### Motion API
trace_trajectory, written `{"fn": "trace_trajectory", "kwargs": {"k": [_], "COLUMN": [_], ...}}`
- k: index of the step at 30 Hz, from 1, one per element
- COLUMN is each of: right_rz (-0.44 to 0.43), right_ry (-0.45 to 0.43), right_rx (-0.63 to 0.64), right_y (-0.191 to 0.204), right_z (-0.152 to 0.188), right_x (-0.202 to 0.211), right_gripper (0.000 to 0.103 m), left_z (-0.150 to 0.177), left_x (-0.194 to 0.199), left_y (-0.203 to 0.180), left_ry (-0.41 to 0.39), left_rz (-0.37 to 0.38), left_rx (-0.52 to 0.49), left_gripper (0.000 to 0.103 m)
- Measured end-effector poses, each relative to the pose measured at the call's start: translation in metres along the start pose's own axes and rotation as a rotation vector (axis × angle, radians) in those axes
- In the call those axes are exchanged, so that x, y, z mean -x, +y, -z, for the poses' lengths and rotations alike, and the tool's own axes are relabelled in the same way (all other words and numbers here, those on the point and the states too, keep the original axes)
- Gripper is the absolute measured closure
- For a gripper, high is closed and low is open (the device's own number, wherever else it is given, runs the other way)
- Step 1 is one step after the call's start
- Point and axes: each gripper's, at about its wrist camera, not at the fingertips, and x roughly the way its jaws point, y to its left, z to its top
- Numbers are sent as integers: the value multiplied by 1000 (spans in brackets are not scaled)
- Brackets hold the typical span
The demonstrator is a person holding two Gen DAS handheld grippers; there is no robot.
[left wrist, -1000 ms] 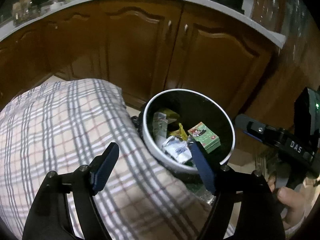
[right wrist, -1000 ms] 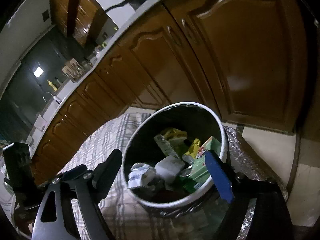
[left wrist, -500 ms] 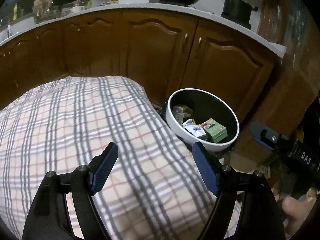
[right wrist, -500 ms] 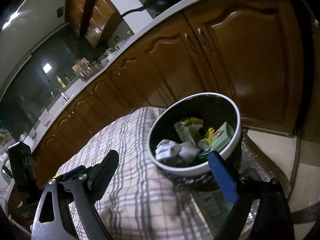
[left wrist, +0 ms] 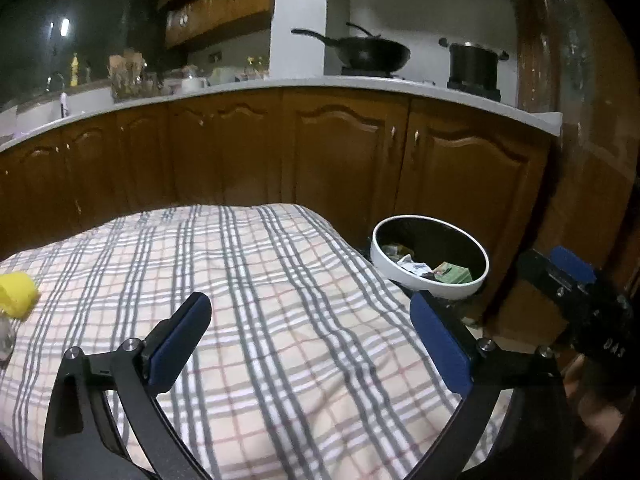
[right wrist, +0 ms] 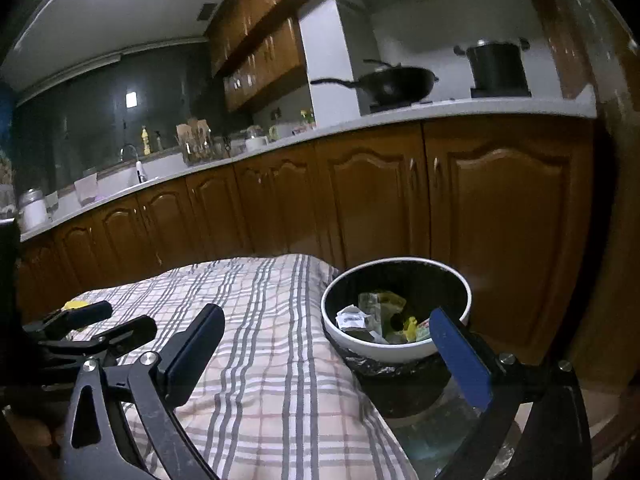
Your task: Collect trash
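A round bin with a white rim (left wrist: 400,278) stands just past the right end of the plaid-covered table (left wrist: 280,280). It holds a green box (left wrist: 452,274) and crumpled wrappers (left wrist: 412,264). My left gripper (left wrist: 310,340) hovers over the cloth, well back from the bin, its jaws opening with nothing between them. My right gripper (right wrist: 326,356) is nearer the bin (right wrist: 396,354), its jaws also opening and empty. The trash (right wrist: 380,320) lies inside. A yellow object (left wrist: 16,294) rests at the cloth's left edge, seen again as a yellow object (right wrist: 76,304) behind the left gripper's fingers (right wrist: 100,324).
Brown cabinet doors (left wrist: 340,168) run behind the table and bin under a white counter (left wrist: 360,88) that carries a wok (left wrist: 372,54) and a pot (left wrist: 474,64). A clear item (left wrist: 5,340) sits at the cloth's left edge. The right gripper's body (left wrist: 572,284) shows at right.
Both grippers have drawn back from over the bin and tilted up toward level. Their jaws have spread wider. The bin now looks smaller and the yellow object has come into view.
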Motion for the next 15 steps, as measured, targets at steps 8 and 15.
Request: {"fn": "trace_trajectory", "kwargs": {"k": [8, 15], "right_rz": [10, 9], "right_ry": [-6, -32], "right_rx": [6, 10], "right_y": [3, 7], "right_z": [15, 23], "right_x": [10, 22], "right_gripper": [0, 0], "left_z": [17, 23], "left_x": [19, 32], "left_y": [8, 8], "left_ry": [-42, -68], "left_rz": [-31, -60], "left_rx": [18, 12], "left_gripper": [0, 0]}}
